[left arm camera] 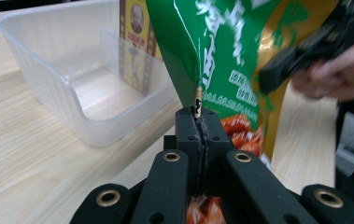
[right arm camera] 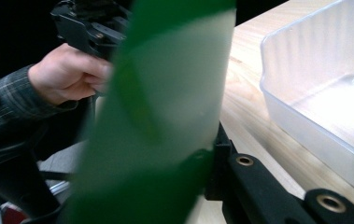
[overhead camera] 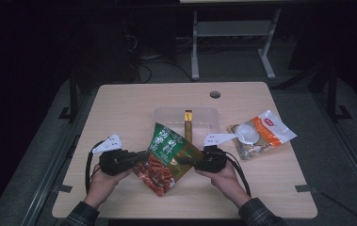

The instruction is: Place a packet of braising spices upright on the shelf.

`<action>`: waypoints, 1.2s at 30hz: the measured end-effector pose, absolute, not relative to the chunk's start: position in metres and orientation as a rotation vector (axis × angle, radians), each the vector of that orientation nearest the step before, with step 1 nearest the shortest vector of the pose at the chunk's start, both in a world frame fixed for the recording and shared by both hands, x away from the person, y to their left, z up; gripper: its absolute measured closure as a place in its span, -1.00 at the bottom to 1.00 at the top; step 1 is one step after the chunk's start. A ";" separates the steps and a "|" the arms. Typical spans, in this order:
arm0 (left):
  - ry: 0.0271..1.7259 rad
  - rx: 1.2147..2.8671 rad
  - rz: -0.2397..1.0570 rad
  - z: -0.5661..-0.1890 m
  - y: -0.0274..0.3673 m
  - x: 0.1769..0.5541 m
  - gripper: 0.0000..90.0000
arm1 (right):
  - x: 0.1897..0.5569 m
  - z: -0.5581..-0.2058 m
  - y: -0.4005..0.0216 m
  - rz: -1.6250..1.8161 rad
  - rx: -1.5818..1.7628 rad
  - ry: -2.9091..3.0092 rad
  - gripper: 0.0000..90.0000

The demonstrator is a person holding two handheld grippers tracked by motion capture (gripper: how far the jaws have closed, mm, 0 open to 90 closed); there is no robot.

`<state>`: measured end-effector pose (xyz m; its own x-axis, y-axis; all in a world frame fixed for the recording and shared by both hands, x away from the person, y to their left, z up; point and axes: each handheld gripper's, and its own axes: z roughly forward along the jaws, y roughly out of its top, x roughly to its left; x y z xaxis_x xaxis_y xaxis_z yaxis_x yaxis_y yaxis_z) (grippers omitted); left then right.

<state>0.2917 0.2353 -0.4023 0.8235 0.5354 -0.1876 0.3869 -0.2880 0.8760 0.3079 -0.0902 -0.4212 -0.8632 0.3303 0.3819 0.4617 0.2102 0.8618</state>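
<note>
Green and red, the snack bag (overhead camera: 166,157) hangs at lower centre, just before the clear bin (overhead camera: 163,116). Left gripper (overhead camera: 141,156) and right gripper (overhead camera: 185,161) each clamp an opposite edge, apparently to carry it over the bin's rim.

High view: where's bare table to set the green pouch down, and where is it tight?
Free: the left stretch of the table beside the clear bin, the far strip by the cable hole, and the near right corner. Crowded: the middle, with the green pouch, and right of the bin, where the orange-and-white bag lies.
</note>
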 end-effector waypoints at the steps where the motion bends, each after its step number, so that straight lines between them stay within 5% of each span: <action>1: 0.692 1.924 0.174 -0.403 0.235 0.291 0.97 | 0.308 -0.419 -0.091 -1.736 -0.763 -2.360 0.99; 11: 0.714 1.979 0.266 -0.399 0.240 0.287 0.88 | 0.305 -0.406 -0.093 -1.686 -0.719 -2.417 1.00; 25: 0.752 2.152 0.317 -0.415 0.251 0.260 -0.13 | 0.302 -0.382 -0.098 -1.710 -0.720 -2.405 1.00; 36: 0.757 2.202 0.341 -0.430 0.255 0.253 -0.40 | 0.311 -0.359 -0.102 -1.781 -0.762 -2.421 1.00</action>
<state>0.2532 0.2548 -0.4304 0.7877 0.6160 0.0028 0.4107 -0.5285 0.7430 0.3108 -0.1018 -0.3585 -0.8784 0.3603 0.3139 0.4069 0.2195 0.8867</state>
